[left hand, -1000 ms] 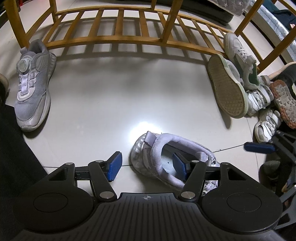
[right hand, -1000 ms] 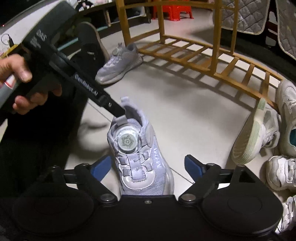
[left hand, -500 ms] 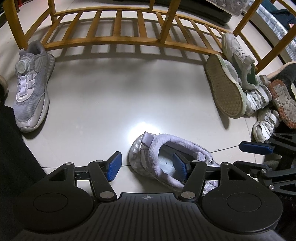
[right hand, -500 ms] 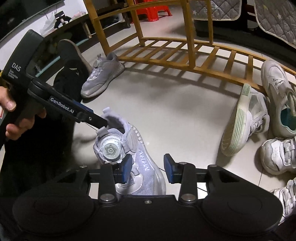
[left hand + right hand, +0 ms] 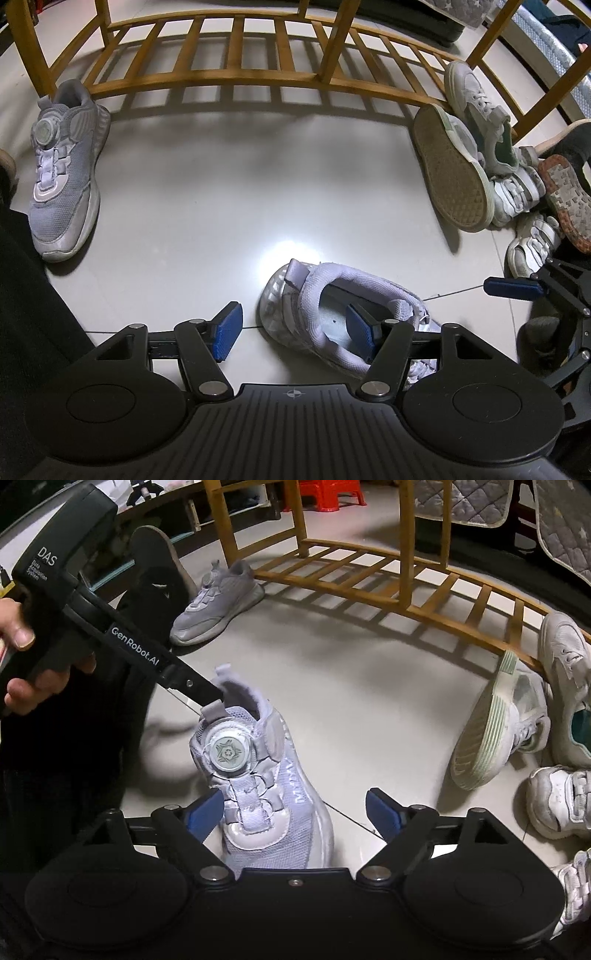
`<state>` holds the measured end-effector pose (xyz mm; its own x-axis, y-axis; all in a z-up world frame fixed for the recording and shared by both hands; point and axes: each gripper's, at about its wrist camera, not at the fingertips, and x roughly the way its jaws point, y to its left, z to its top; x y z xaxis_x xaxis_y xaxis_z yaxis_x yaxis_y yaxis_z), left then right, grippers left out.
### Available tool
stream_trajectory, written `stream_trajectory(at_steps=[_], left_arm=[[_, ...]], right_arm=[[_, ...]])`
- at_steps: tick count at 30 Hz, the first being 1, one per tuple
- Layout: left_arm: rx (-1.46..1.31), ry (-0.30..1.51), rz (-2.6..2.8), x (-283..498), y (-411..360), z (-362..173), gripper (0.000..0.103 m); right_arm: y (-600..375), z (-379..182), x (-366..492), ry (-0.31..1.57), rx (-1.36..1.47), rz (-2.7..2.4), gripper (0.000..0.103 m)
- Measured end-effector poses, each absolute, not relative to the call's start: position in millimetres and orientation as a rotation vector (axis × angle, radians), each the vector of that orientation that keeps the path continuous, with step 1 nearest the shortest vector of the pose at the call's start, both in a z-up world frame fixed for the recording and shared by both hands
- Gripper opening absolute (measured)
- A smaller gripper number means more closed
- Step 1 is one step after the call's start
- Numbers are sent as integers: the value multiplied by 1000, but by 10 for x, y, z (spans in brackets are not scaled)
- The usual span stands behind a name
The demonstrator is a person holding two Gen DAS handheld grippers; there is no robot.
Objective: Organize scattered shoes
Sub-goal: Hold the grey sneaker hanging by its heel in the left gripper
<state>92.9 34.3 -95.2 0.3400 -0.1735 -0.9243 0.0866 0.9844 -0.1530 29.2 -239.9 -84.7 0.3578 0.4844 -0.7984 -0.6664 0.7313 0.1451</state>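
Observation:
A lilac dial-lace shoe [image 5: 332,291] lies on the tiled floor just in front of my left gripper [image 5: 294,331]. One left pad is inside the shoe's collar and the other hangs outside the heel wall, clear of it, so this gripper is open. In the right wrist view, the same shoe [image 5: 258,775] has its toe between the pads of my right gripper [image 5: 295,810]. Those jaws are opening, and the right-hand pad stands clear of the shoe. Its grey mate [image 5: 62,177] stands by the wooden rack [image 5: 229,77].
Several pale sneakers are piled at the right, one on its side showing its sole [image 5: 450,173]. A person's hand [image 5: 22,664] holds the left tool. A dark-socked foot [image 5: 155,576] rests beside the grey shoe [image 5: 218,598]. Quilted covers hang behind the rack [image 5: 369,576].
The right jaws narrowed beside the lilac shoe's toe half a second ago and have spread wide again, now straddling it. The left gripper and the shoe have stayed put.

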Motion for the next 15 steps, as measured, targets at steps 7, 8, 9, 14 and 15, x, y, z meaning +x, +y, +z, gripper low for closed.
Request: stream_trajectory(at_steps=[7,8,9,14,15], left_arm=[[-83,1210,-169,932,352,-944,63],[-82,1210,-171,931,349,-944,63],[-81,1210,-172,932,348,-944,63],[-80,1213,-175,931,335,-963,63],[-79,1214,-175,930,334,-964,63]], right_arm=[[-2445,-802,354,957,-171,744,69],[-2449,-799,357,954,-171,740,69],[-2451,-799,358,955,-171,739,69],[-2463,-811,344,954,-167,738,70],[-2465,-812,345,953,-166,736,70]])
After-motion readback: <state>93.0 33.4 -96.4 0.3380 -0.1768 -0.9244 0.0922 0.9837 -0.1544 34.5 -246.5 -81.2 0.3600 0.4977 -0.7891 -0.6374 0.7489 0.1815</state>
